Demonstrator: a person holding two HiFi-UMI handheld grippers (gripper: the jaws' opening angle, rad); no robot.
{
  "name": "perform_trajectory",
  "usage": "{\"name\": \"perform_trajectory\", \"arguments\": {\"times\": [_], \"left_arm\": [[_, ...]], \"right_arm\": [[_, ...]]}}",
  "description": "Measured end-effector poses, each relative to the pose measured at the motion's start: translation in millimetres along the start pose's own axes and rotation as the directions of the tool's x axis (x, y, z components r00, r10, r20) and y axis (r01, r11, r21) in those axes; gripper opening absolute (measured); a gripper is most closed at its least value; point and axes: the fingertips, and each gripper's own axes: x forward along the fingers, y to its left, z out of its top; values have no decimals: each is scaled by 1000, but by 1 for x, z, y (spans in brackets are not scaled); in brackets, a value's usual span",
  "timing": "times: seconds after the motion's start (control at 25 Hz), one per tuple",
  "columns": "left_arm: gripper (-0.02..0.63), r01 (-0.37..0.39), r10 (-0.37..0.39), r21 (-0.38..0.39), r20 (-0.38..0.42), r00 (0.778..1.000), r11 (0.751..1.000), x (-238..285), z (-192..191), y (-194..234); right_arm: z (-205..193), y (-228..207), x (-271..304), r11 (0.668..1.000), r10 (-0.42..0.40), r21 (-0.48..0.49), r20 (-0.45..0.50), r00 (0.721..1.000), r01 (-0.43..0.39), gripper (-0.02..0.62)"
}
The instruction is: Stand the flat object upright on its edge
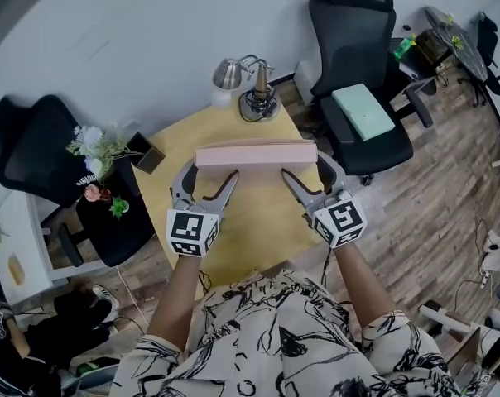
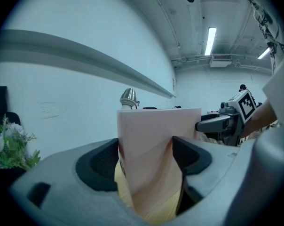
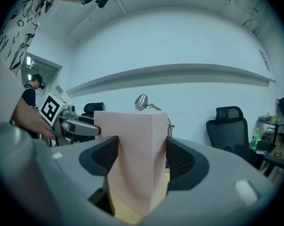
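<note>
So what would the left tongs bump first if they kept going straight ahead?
The pink board, pinched in the left tongs. Past it, probably the silver lamp, though depth is unclear.

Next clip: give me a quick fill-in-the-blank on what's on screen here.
The slab between the jaws is ___ in colour. The left gripper and right gripper clamp its two ___. Below it is a round ___ table. The mint box lies on a ___ chair.
Missing: pink; ends; yellow; black.

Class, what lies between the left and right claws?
The pink block spans it, one end in the left claw, the other in the right claw; head view.
</note>
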Motion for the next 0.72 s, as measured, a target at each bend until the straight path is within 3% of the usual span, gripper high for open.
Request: {"name": "perform_trajectory", "arguments": {"times": [0.32, 0.72], "left_arm": [[372, 19, -19, 47, -12, 1000, 999, 1, -3, 0], [377, 60, -60, 11, -12, 998, 998, 1, -7, 6]], "right_arm": [[1, 1, -1, 998, 42, 49, 31, 999, -44, 342], [1, -3, -1, 992, 65, 104, 51, 997, -70, 347]]}}
